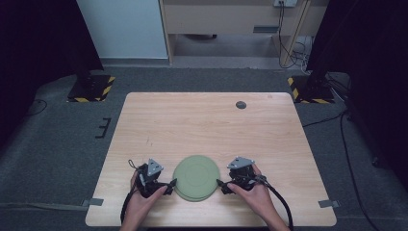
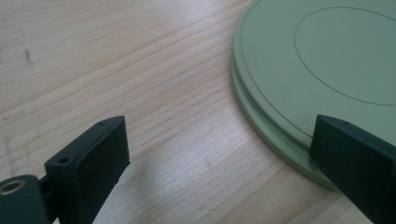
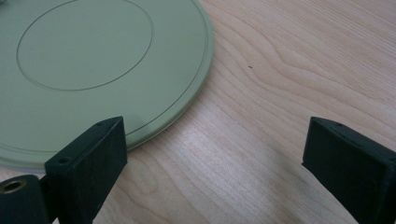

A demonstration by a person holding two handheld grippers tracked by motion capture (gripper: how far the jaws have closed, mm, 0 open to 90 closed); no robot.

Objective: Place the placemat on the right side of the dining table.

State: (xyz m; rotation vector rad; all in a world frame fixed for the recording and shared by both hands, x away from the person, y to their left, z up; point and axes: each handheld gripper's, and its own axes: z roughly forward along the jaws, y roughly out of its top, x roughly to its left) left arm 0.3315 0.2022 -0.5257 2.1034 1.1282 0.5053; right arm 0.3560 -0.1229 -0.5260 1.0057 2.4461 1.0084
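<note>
Two pale green plates (image 1: 196,177) lay stacked near the front edge of the wooden table (image 1: 207,120), the left gripper view showing a second rim just under the top one. You had brought the left gripper (image 1: 171,185) and the right gripper (image 1: 220,185) to opposite sides of the stack, both with jaws spread wide and holding nothing, likely so that each could close on a rim. One jaw of each sat over or against the plate's edge; whether they touched it cannot be told. Nothing blocked your approach: the only other thing on the table was a small grey disc (image 1: 241,104) set near its far edge, well apart.
</note>
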